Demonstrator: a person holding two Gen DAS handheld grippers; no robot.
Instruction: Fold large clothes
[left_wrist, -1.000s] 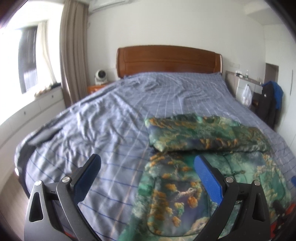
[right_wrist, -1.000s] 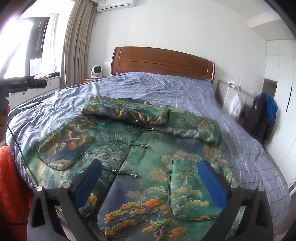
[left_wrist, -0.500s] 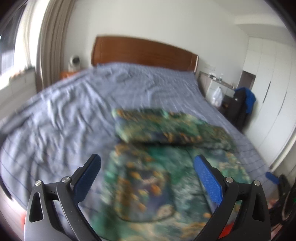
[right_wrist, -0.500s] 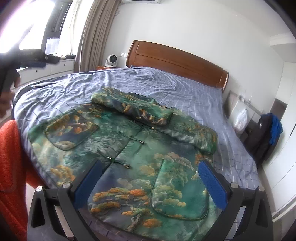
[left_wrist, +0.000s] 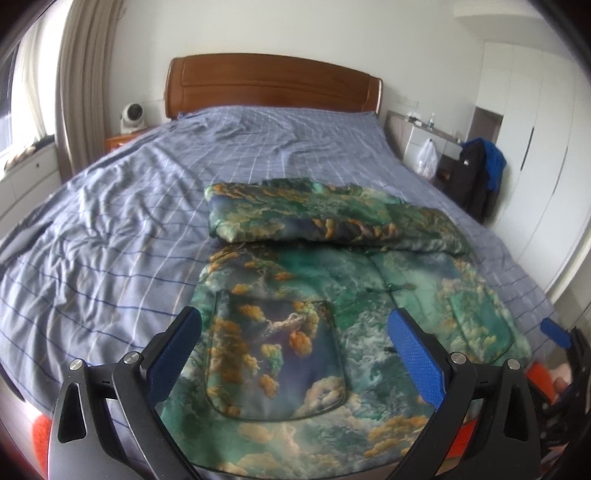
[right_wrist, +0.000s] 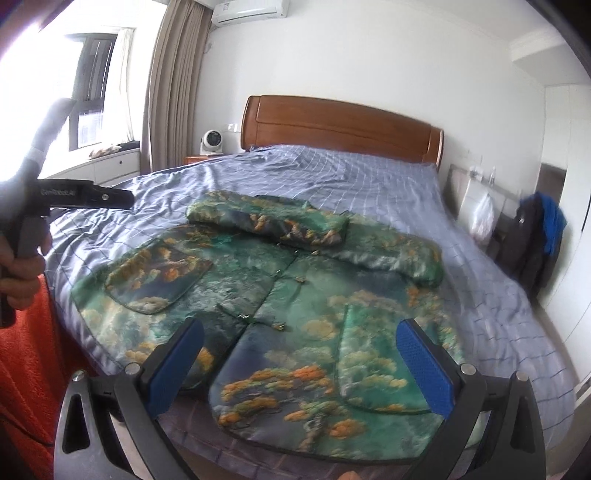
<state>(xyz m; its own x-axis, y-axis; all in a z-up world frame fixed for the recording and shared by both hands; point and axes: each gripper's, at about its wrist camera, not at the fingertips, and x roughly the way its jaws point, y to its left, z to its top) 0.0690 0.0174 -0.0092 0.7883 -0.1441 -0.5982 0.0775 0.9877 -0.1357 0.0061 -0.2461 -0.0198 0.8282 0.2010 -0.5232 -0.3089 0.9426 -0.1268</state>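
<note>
A large green jacket (left_wrist: 332, 295) with orange tree print lies front up on the bed, its two sleeves folded across the top (left_wrist: 303, 212). It also shows in the right wrist view (right_wrist: 295, 295). My left gripper (left_wrist: 295, 354) is open and empty, above the jacket's left pocket (left_wrist: 277, 350) near the hem. My right gripper (right_wrist: 301, 363) is open and empty, above the hem by the right pocket (right_wrist: 373, 354). The left gripper's body (right_wrist: 74, 194) shows at the left of the right wrist view.
The bed has a blue checked sheet (left_wrist: 129, 221) and a wooden headboard (left_wrist: 273, 85). A nightstand with a small fan (left_wrist: 131, 118) stands at the left, a chair with dark clothes (left_wrist: 476, 173) at the right. Orange cloth (right_wrist: 26, 350) hangs by the bed's near edge.
Both grippers have swung their view: the left now faces the jacket's left pocket more squarely, the right has risen and pulled back a little. Both stay open.
</note>
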